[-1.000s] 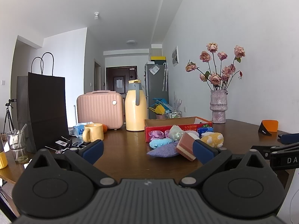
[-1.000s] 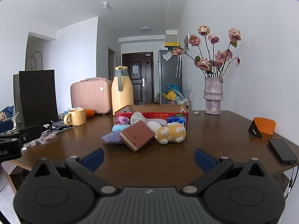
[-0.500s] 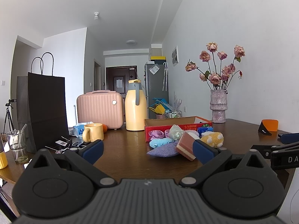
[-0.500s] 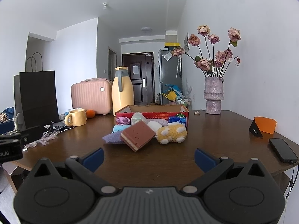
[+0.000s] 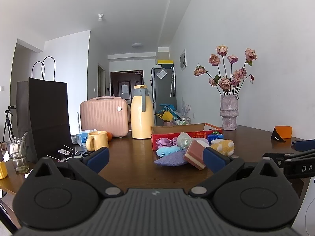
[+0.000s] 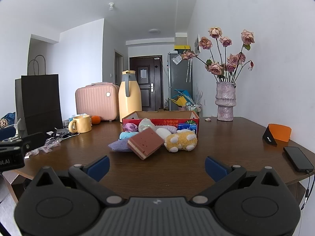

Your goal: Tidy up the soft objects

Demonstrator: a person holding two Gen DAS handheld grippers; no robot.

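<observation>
A heap of soft things lies on the brown table in front of a red cardboard box [image 6: 160,120] [image 5: 187,132]: a pink and cream sponge block [image 6: 146,143] [image 5: 195,154], a yellow plush paw [image 6: 181,141] [image 5: 223,147], a purple pad [image 6: 120,145] [image 5: 171,159], a light blue plush [image 5: 167,151] [image 6: 126,135], a pink satin scrunchie [image 6: 130,126] and a white egg shape [image 6: 163,133]. My left gripper [image 5: 155,160] is open, well short of the heap. My right gripper [image 6: 156,166] is open too, near the table's front edge, with nothing between its fingers.
A yellow mug [image 6: 80,123], an orange fruit [image 6: 95,120], a yellow thermos jug [image 6: 130,96], a pink case [image 6: 96,101] and a black paper bag [image 6: 40,102] stand to the left. A vase of dried roses [image 6: 225,100] stands back right. A phone [image 6: 298,158] and an orange stand [image 6: 278,134] lie right.
</observation>
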